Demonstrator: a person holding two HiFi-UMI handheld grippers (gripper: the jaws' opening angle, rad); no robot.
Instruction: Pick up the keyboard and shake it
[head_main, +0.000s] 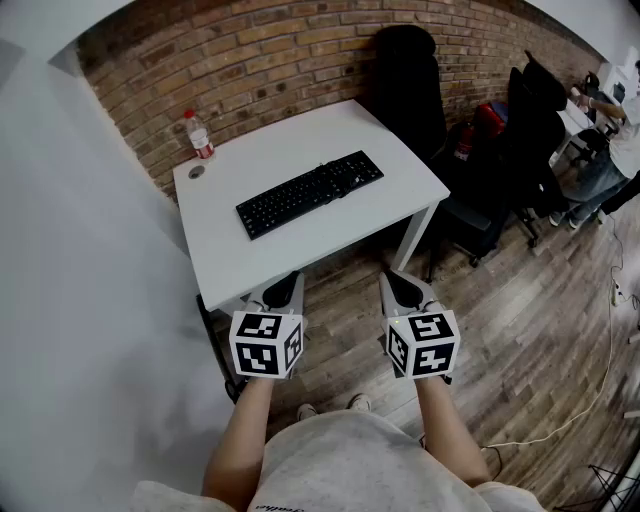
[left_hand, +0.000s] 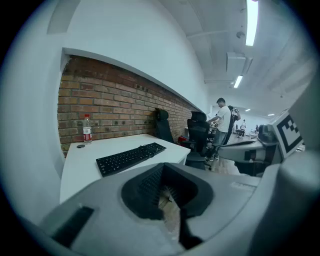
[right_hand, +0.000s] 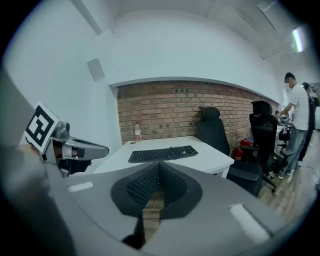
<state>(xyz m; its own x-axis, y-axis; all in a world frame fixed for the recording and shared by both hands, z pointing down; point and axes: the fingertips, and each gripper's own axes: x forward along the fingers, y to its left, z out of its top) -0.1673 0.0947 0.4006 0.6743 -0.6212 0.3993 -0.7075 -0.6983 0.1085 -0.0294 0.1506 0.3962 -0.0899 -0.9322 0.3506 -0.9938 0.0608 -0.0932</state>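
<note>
Keyboard (head_main: 310, 193) lies flat and skewed mid worktop (head_main: 300, 140), untouched. Bottle (head_main: 199, 135) stands at the far left corner, well apart. Left tongs (head_main: 283, 290) and right tongs (head_main: 400, 288) are both pinched closed and empty, side by side short of the near edge. Probably a start pose, spaced for a two-ended grab; they must widen first.

White table (head_main: 310, 250) carries keyboard (head_main: 309, 193), bottle (head_main: 198, 134), cap (head_main: 196, 172).
</note>
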